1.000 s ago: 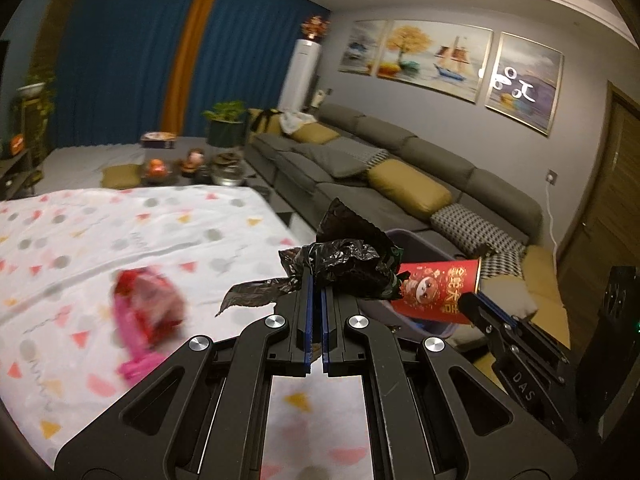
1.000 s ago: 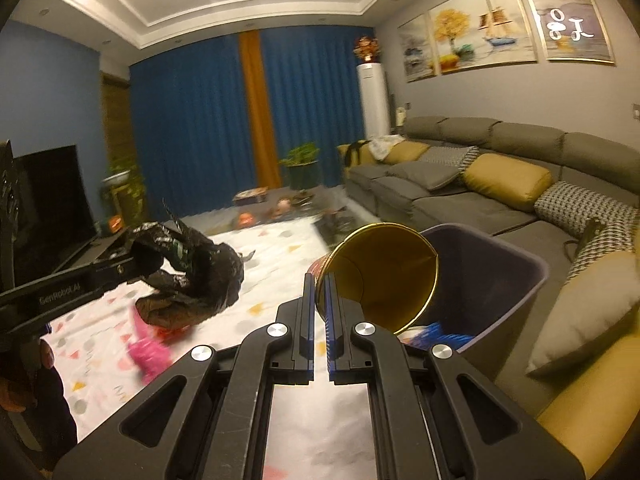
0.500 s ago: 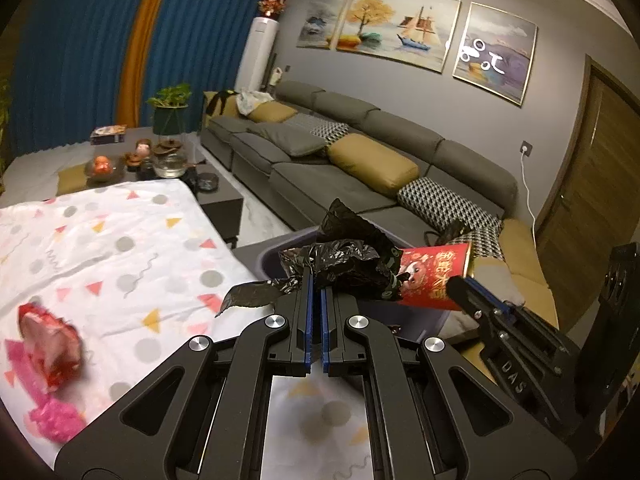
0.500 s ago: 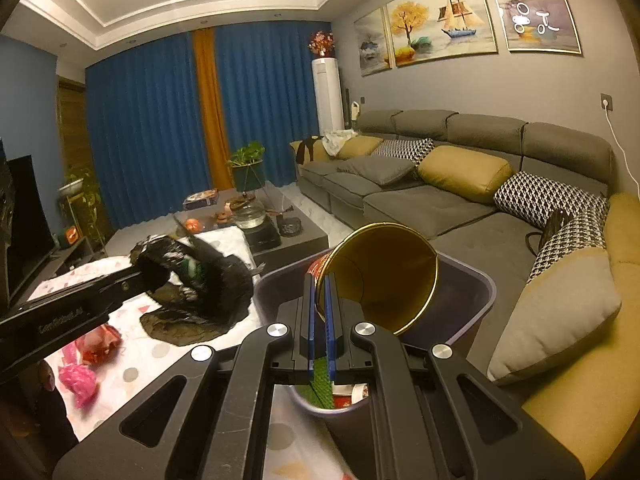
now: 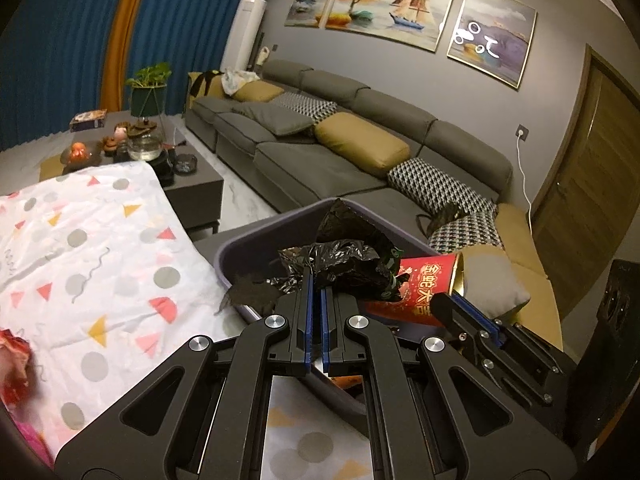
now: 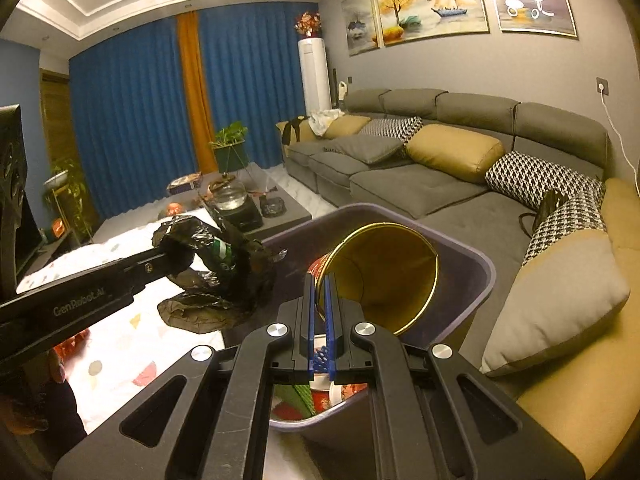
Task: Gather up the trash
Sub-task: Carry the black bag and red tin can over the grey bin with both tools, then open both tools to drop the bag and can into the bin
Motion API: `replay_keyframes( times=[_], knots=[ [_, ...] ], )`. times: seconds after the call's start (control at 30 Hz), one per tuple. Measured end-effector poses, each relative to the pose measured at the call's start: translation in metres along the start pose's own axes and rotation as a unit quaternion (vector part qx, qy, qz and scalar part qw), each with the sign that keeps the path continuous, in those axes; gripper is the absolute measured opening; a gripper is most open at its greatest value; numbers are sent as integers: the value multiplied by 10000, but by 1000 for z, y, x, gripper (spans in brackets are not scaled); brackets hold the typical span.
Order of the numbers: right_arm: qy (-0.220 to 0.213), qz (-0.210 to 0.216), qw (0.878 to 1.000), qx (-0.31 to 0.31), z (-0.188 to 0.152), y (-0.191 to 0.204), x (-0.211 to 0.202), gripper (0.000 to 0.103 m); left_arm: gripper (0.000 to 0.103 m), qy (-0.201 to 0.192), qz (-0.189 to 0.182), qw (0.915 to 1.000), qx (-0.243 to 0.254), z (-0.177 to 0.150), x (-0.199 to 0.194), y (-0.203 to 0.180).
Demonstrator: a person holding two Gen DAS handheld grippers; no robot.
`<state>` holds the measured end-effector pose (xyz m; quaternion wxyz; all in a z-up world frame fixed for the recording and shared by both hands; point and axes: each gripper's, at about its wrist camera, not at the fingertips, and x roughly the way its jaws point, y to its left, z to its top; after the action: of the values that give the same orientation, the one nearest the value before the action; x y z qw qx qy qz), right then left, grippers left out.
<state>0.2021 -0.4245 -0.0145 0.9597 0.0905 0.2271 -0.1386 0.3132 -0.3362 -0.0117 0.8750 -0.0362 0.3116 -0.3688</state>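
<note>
Dim living room, patterned white sheet (image 5: 100,240) at left. Both grippers had swung over the purple plastic bin (image 6: 472,276), frame centre: left gripper (image 5: 316,280) clamped on crumpled black plastic bag (image 5: 340,260), right gripper (image 6: 320,284) clamped on red-and-gold paper cup (image 6: 384,272). Release should come next.

The crumpled black plastic bag (image 5: 340,264) covers most of the grey plastic bin's (image 5: 256,236) opening in the left wrist view. At that frame's lower left edge, a blurred red-and-pink wrapper (image 5: 14,364) is cut off. In the right wrist view, the contents under the red paper cup with gold lining (image 6: 384,272) are too obscured to identify.
</note>
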Motion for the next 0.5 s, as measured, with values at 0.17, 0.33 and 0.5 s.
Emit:
replay_keyframes(
  times=[0.17, 0.33, 0.5],
  knots=[
    [95, -17, 9999, 30, -6, -6, 7, 5, 2, 127, -7, 9999, 9, -3, 14, 0],
    [165, -19, 9999, 40, -8, -8, 12, 5, 2, 257, 8, 9997, -23, -8, 23, 3],
    [209, -20, 9998, 17, -9, -9, 15, 5, 2, 335, 11, 9994, -39, -9, 28, 3]
  ],
)
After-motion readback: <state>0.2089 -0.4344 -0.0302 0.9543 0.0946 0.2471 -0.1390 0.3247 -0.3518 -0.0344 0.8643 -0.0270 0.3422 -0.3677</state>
